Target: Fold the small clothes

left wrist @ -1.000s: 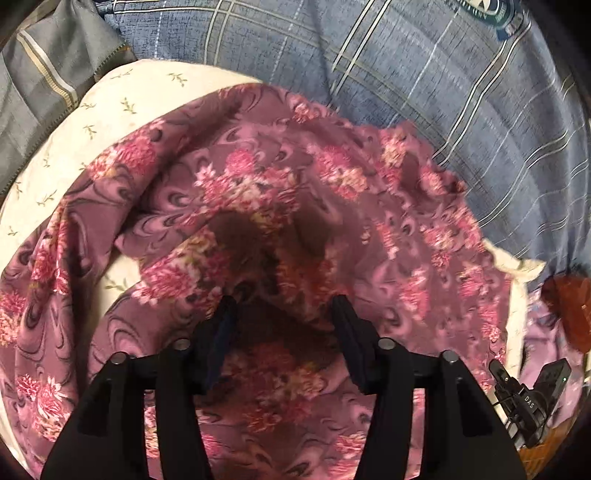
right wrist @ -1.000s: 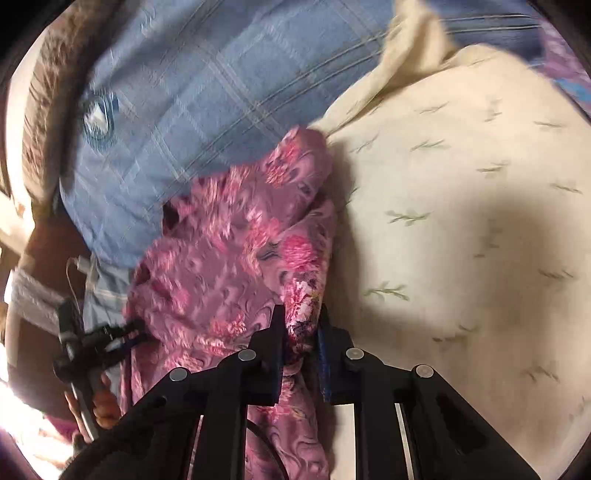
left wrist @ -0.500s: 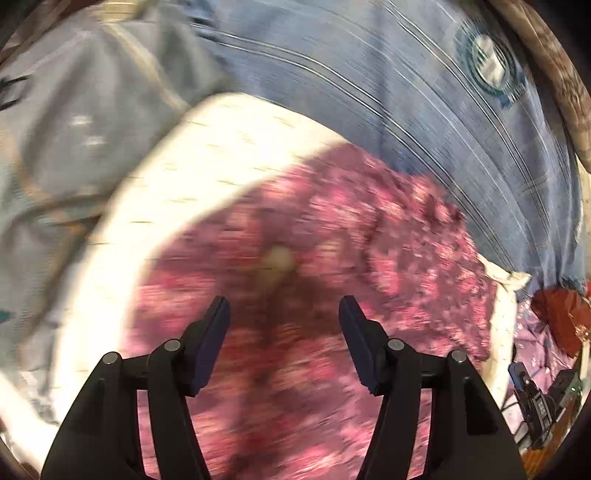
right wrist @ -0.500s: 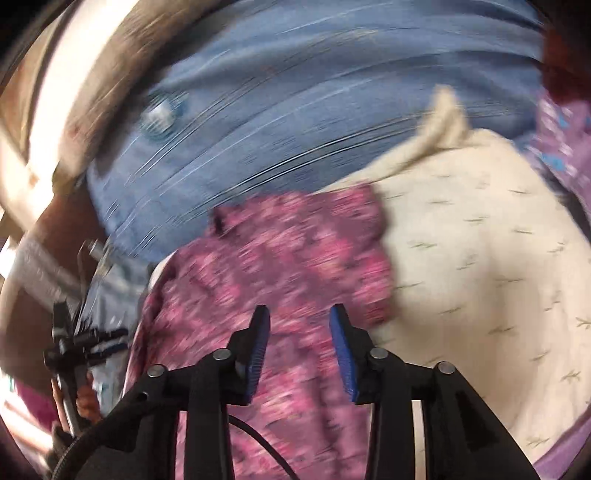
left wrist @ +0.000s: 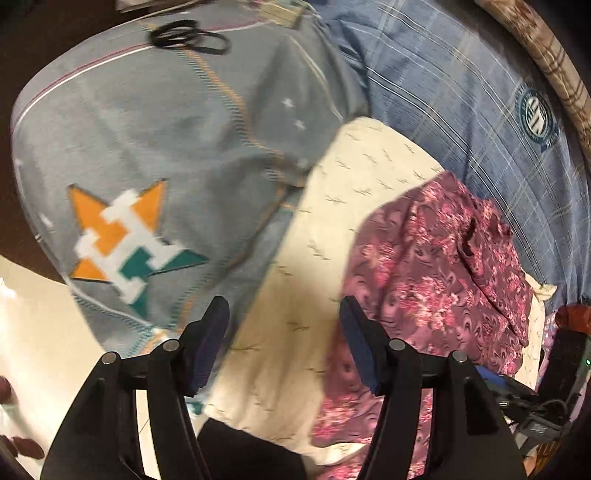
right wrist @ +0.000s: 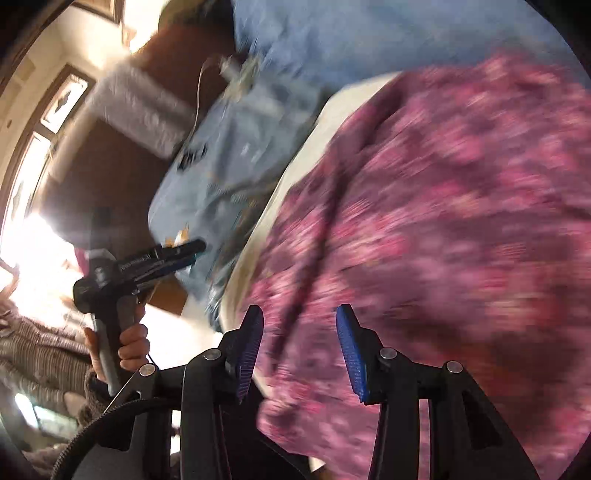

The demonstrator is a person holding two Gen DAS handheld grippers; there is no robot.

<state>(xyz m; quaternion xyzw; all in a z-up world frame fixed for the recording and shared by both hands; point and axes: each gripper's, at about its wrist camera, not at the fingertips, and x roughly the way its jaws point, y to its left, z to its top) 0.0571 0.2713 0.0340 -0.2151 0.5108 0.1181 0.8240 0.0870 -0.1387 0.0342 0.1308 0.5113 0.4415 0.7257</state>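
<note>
A purple-pink floral garment (left wrist: 436,269) lies bunched on a cream cloth (left wrist: 332,206) spread on the bed. My left gripper (left wrist: 284,314) is open and empty, hovering above the cream cloth just left of the garment. In the right wrist view the same garment (right wrist: 443,221) fills the right side, blurred by motion. My right gripper (right wrist: 299,317) is open and empty, just above the garment's left edge. The left gripper (right wrist: 177,254) also shows there, held in a hand at the left.
A grey blanket (left wrist: 147,147) with an orange, white and teal star pattern lies left of the cream cloth. A blue plaid sheet (left wrist: 461,92) covers the bed behind. A black cable loop (left wrist: 188,35) lies on the blanket. Dark devices (left wrist: 535,406) sit at the lower right.
My right gripper has opened and let go of the floral garment. Both grippers have pulled back and swung left, and the garment now lies flatter on the cream cloth.
</note>
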